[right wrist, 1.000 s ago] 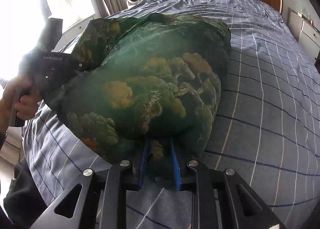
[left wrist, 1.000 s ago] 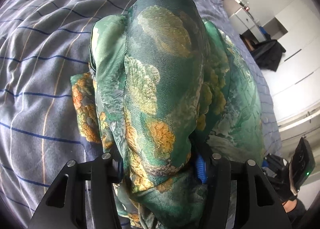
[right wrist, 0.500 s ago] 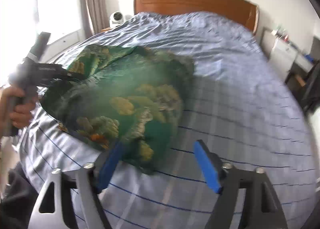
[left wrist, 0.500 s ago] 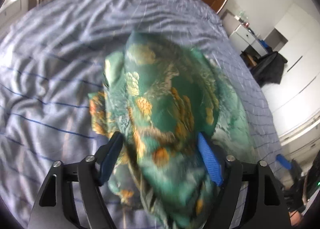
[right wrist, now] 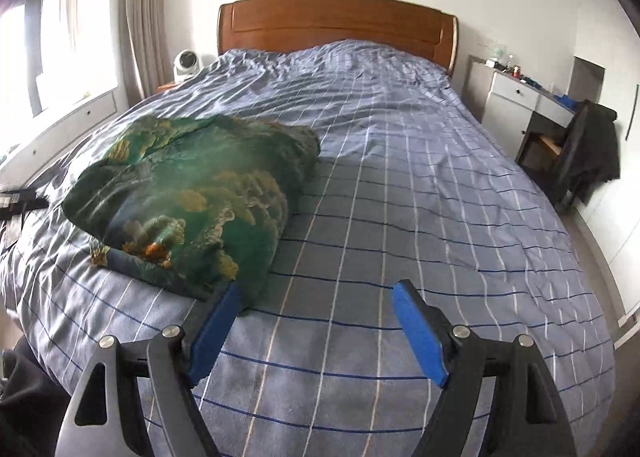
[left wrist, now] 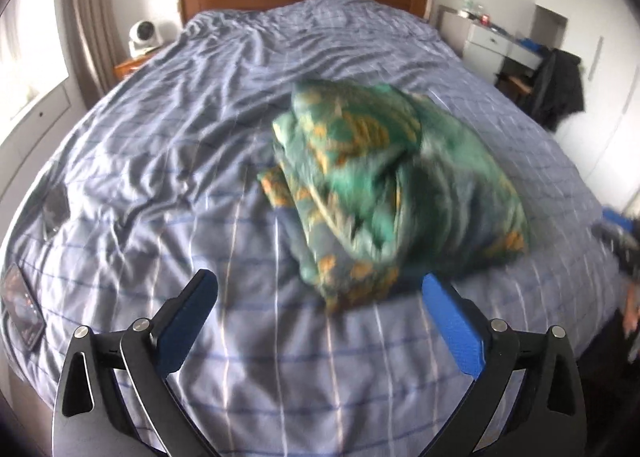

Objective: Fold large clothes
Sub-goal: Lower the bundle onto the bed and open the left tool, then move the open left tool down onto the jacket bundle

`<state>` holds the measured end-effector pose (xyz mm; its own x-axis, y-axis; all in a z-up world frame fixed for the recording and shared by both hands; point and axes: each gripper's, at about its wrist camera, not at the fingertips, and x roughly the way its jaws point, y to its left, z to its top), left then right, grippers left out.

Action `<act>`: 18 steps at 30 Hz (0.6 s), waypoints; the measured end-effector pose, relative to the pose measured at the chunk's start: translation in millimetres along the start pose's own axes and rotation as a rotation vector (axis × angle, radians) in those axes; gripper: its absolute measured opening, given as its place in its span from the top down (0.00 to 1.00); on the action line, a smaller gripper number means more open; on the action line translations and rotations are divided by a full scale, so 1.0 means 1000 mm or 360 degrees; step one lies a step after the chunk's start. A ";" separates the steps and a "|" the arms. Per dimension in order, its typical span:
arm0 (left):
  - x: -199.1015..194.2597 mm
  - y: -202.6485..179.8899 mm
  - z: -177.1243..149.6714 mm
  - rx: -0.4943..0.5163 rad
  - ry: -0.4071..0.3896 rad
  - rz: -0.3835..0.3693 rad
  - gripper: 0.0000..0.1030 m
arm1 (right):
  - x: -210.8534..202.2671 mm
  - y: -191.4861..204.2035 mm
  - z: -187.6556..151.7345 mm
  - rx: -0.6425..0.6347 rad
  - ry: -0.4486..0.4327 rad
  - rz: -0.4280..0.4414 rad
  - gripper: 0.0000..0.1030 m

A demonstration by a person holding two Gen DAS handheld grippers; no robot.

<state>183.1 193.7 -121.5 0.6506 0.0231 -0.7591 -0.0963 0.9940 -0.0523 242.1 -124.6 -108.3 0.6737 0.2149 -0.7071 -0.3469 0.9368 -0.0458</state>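
The green garment (left wrist: 384, 185) with orange and gold print lies in a folded, puffy heap on the blue checked duvet (left wrist: 160, 145). My left gripper (left wrist: 318, 280) hovers just short of it, its jaws opening wide. The garment's near corner shows between the tips and neither blue pad touches it. In the right wrist view the same garment (right wrist: 192, 193) lies to the left on the duvet (right wrist: 400, 185). My right gripper (right wrist: 318, 289) stands open over bare duvet, its left pad at the cloth's edge without pressing on it.
A wooden headboard (right wrist: 336, 19) closes the far end of the bed. A white fan (right wrist: 185, 61) stands at its left, white drawers (right wrist: 508, 101) and a dark jacket on a chair (right wrist: 592, 145) at its right. A dark flat device (left wrist: 22, 309) lies near the bed's left edge.
Both grippers were shut on the raised garment. They let go, opened wide and drew back and upward. The garment dropped onto the duvet as a heap.
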 end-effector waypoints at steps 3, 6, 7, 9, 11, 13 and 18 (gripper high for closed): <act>0.013 0.007 -0.018 0.0020 0.0175 -0.0034 0.02 | -0.006 0.001 -0.002 -0.0028 -0.0037 -0.0021 0.22; 0.019 0.015 -0.022 -0.0056 0.0312 -0.0101 0.02 | -0.008 0.004 -0.006 -0.0051 -0.0046 -0.0035 0.22; 0.015 0.019 -0.017 -0.0120 0.0305 -0.0147 0.02 | -0.008 0.005 -0.008 -0.0056 -0.0052 -0.0016 0.22; 0.003 0.024 -0.003 -0.0226 0.0242 -0.0257 0.02 | -0.008 0.006 -0.010 -0.0050 -0.0042 0.0029 0.22; -0.013 0.025 0.015 -0.0285 0.0115 -0.0378 0.02 | -0.007 0.007 -0.011 -0.0037 -0.0031 0.0059 0.22; -0.019 0.019 0.031 -0.0269 0.0066 -0.0417 0.02 | -0.008 0.006 -0.011 -0.0024 -0.0039 0.0095 0.22; -0.011 0.001 0.070 -0.0237 0.0050 -0.0465 0.02 | -0.011 0.003 -0.007 0.0007 -0.0080 0.0118 0.22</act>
<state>228.4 201.8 -68.0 0.6434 -0.2664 -0.7177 -0.0196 0.9314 -0.3633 229.3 -126.0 -105.3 0.6782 0.2970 -0.6722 -0.3942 0.9190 0.0083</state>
